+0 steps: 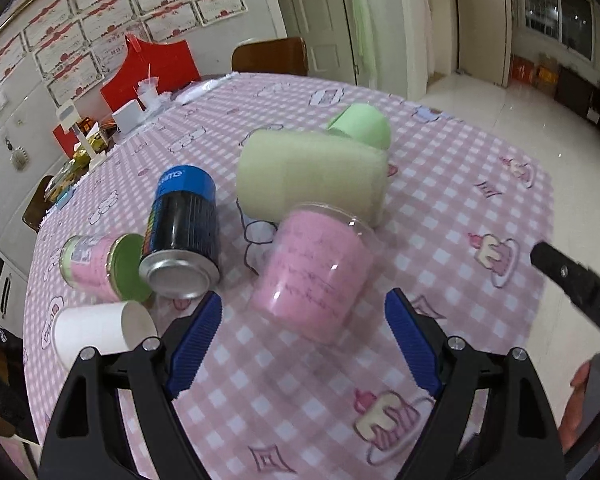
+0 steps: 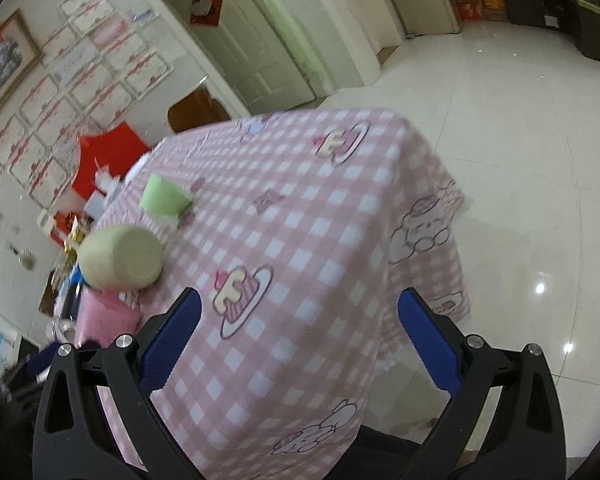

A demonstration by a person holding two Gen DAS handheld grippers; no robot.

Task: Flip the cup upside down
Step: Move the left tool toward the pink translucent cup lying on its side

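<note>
A clear plastic cup with a pink lining lies on its side on the pink checked tablecloth, rim pointing away. My left gripper is open, its blue pads either side of the cup's base, a little short of it and not touching. The same pink cup shows at the left edge of the right wrist view. My right gripper is open and empty above the table's near right corner. Part of the right gripper shows at the right of the left wrist view.
A pale green foam cylinder and a green cup lie behind the pink cup. A blue-black can, a pink tin and a white paper cup lie to its left. Clutter and a red box sit at the far edge.
</note>
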